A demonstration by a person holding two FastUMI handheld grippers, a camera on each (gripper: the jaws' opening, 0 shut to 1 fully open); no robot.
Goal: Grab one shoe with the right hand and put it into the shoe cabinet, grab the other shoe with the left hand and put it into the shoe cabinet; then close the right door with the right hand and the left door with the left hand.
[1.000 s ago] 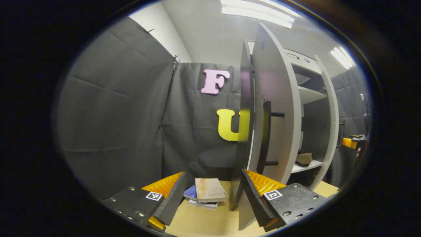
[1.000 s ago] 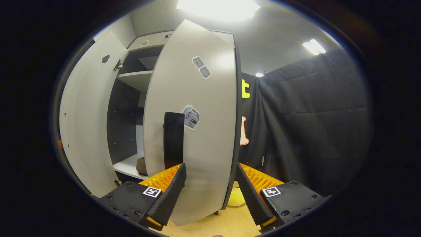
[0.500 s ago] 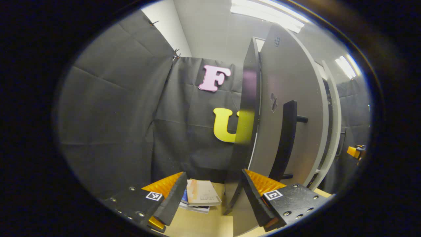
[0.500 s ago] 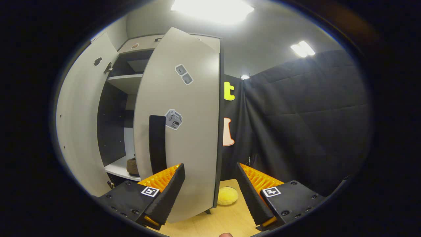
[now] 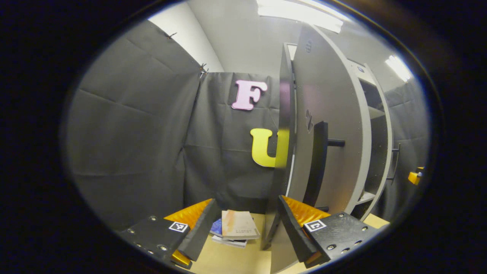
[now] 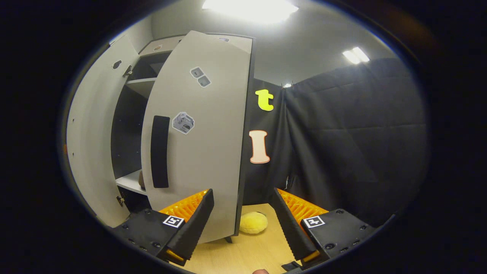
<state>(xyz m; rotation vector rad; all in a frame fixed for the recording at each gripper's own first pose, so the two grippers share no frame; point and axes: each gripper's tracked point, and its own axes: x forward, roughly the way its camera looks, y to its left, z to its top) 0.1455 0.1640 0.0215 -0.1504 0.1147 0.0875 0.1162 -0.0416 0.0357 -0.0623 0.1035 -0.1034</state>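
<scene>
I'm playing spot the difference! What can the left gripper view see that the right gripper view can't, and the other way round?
Left gripper view: a stack of books on the floor beside the cabinet's left door, between the open left gripper.

Right gripper view: a yellow plush thing on the floor by the right door, near the open right gripper.

Both: the shoe cabinet with its doors partly open and long dark handles.

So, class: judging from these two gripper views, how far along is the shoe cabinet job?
Done: a brown shoe sits on the white shelf; the second shoe can't be seen. In hand: both hand-held grippers, left and right, open, are at the grey doors, left door and right door. Left: shutting both, as each stands ajar.
</scene>
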